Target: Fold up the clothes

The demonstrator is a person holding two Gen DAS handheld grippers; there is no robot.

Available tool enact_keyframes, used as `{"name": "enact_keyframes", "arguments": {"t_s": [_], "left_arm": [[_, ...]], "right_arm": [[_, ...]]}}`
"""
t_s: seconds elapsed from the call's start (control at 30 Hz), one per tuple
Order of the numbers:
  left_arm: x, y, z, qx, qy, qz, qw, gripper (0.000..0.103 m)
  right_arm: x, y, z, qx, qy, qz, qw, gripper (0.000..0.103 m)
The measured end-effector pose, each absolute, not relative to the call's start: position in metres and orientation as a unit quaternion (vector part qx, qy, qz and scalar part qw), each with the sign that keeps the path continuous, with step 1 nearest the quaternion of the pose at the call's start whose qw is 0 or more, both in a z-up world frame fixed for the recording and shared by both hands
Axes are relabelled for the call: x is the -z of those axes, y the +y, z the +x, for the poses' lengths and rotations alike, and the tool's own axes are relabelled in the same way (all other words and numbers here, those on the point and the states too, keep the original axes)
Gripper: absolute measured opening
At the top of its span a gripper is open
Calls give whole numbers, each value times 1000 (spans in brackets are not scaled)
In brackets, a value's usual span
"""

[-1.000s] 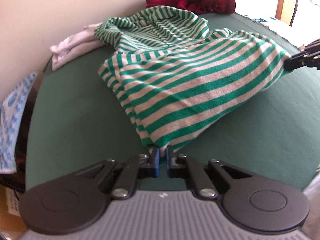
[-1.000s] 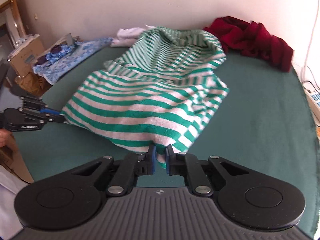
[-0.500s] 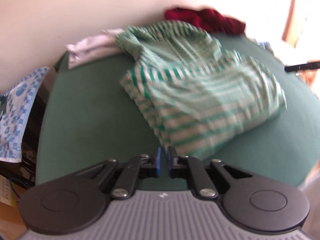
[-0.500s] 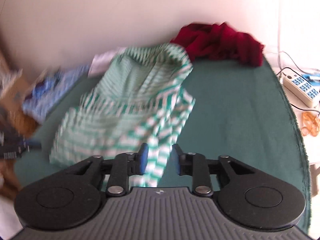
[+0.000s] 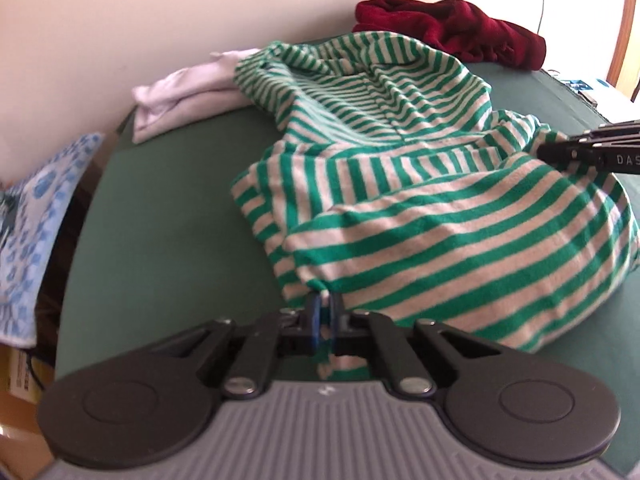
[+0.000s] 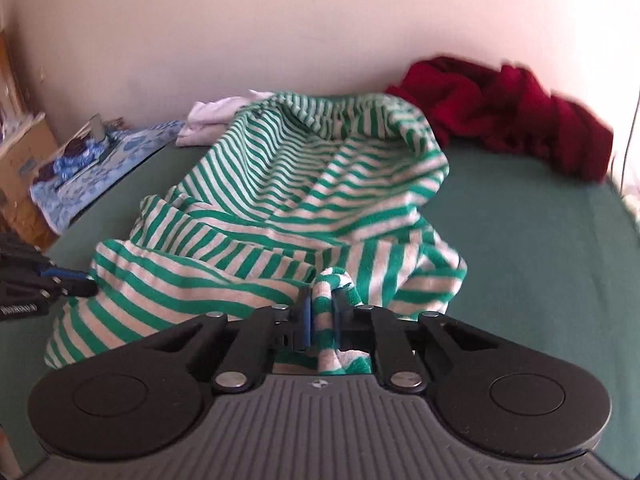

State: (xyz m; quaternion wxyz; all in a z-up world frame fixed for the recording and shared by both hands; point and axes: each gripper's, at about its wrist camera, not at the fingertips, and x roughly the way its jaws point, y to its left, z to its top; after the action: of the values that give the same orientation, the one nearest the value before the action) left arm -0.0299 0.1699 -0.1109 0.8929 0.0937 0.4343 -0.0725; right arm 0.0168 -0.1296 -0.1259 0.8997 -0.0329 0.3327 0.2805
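A green-and-white striped top (image 5: 420, 208) lies crumpled across the middle of a counter (image 5: 160, 240) covered in dark green cloth, set against a pale wall. In the left wrist view, the left gripper (image 5: 325, 308) sits at the near edge of the top, its fingers pressed together on a thin edge of the striped fabric. In the right wrist view, the right gripper (image 6: 322, 312) is at the opposite near edge, its fingers closing on a thick bunched fold of the same fabric that rises between them and presses against both pads. Each gripper shows in the other's view, at the side of the top. Behind the top, by the wall, a dark red garment (image 6: 508, 116) lies in a heap on the counter, and a small white garment (image 5: 188, 88) lies at the far corner, touching the striped one. A blue patterned cloth (image 6: 96, 164) rests off the counter's left side.
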Motion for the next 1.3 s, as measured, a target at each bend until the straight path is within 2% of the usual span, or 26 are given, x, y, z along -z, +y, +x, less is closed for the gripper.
{"name": "enact_keyframes", "arguments": {"t_s": [0.2,0.27,0.33,0.4,0.57,0.6,0.63,0.7,0.8,0.83,0.87,0.97,1.2,1.3], "left_arm": [[122,153,-16,51,434,122,891,1],[122,149,-16,47,434,137,889,3],[114,156,-23,30,425,142,894,16],[105,168,-29,0,427,136,894,15],[75,159,-32,5,388,97,917,10],[72,150,-29,21,377,93,921,12],[78,141,-22,29,377,101,920,19],[89,124,-9,43,378,115,918,21],[112,109,10,51,395,137,907,21],[123,115,14,51,409,135,901,21],[126,122,11,59,404,131,903,21],[127,132,2,84,394,128,906,21],[131,147,8,125,382,121,907,21],[132,148,11,135,380,123,907,21]], "right_arm": [[140,-142,32,-269,351,-12,897,13],[134,-147,31,-264,354,-5,897,23],[119,-156,25,-253,338,15,907,31],[107,-162,18,-262,311,30,913,33],[118,-137,18,-332,325,10,886,28],[125,-131,22,-330,336,4,882,28],[132,-127,25,-327,346,1,879,27],[142,-125,32,-317,358,16,878,23],[145,-132,36,-308,362,45,879,16],[145,-134,37,-297,365,55,881,5],[144,-137,38,-281,370,68,883,0],[138,-142,34,-241,372,101,891,0],[147,-126,34,-157,347,37,924,0],[145,-128,42,-132,362,61,921,0]]}}
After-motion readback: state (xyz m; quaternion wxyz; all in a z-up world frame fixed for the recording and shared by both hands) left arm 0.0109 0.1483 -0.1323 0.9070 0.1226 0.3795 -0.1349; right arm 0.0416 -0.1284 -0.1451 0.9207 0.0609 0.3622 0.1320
